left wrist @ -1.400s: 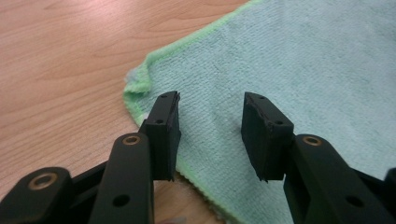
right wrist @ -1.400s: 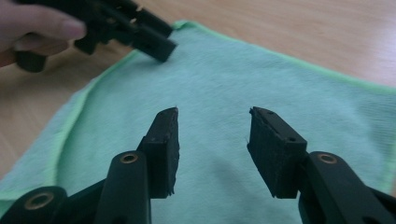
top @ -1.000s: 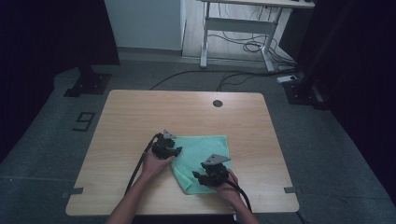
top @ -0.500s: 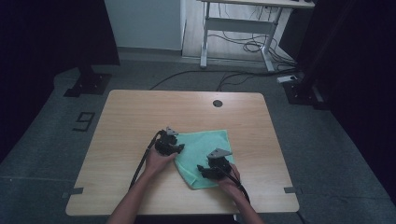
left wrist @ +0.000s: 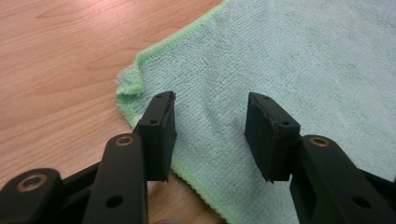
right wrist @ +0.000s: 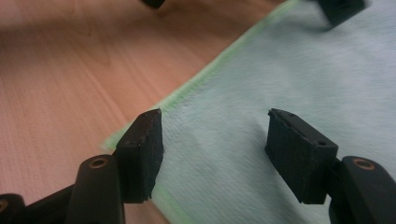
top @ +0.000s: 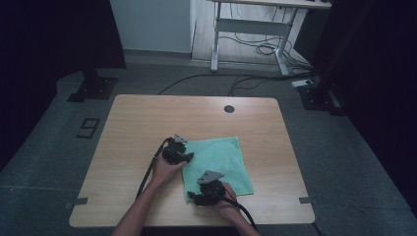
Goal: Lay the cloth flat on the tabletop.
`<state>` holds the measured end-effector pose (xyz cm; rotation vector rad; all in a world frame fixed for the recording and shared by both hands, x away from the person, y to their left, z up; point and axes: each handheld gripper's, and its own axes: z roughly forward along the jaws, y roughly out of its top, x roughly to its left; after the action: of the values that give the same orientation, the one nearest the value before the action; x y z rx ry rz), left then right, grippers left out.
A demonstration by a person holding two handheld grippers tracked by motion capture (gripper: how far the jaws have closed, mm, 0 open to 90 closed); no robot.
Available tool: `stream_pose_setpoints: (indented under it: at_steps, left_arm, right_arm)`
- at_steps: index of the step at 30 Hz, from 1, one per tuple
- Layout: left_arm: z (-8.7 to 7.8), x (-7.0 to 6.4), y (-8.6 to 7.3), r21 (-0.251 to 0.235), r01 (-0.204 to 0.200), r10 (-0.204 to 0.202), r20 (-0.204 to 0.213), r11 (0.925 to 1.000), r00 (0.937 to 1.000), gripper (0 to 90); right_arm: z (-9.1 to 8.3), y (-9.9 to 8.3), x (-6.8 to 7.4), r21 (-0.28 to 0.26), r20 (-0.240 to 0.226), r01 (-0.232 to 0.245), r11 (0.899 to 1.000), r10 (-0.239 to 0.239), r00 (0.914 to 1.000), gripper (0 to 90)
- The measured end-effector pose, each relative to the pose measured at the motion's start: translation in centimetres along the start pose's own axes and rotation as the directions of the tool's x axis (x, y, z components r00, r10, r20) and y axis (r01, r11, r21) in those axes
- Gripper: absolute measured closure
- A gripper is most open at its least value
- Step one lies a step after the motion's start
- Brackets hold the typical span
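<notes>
- The right gripper (top: 193, 199), low in the high view's middle, has its jaws spread wide over the near left corner of the green cloth (top: 216, 164), gripping nothing.
- The left gripper (top: 189, 157), just above and left, sits at the cloth's left edge near a crumpled corner, jaws apart and empty.
- The cloth lies flat, lower centre of the wooden table (top: 142, 123).

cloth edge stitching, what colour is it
Brighter green than the mint-green cloth; clearest in the left gripper view.
</notes>
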<state>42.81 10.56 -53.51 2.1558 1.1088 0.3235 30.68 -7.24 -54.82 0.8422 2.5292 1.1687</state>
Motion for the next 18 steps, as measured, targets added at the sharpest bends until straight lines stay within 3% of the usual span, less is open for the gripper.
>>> stream_pose_setpoints:
  at_steps: [4,11,15,18]
  left_arm:
    - [-0.4,0.5,-0.3,-0.001,0.0,0.0,-0.019,1.0,0.9998,53.2]
    - [0.4,2.1,0.0,-0.024,0.049,-0.05,-0.038,0.9985,0.998,55.8]
    - [0.8,2.4,0.6,-0.02,0.049,-0.05,-0.054,0.9986,0.9973,57.3]
    - [0.1,2.1,0.9,-0.055,0.038,-0.041,-0.055,0.9978,0.9976,60.5]
  right_arm:
    - [0.4,0.1,0.7,0.001,0.0,0.012,1.0,-0.012,0.9999,34.4]
    - [0.4,-0.3,1.3,-0.016,0.018,0.007,1.0,-0.007,0.9998,34.1]
    - [0.5,-0.2,1.4,-0.017,0.018,0.005,1.0,-0.004,0.9998,33.9]
    - [0.5,-0.2,1.4,-0.017,0.017,-0.003,1.0,0.003,0.9998,34.0]
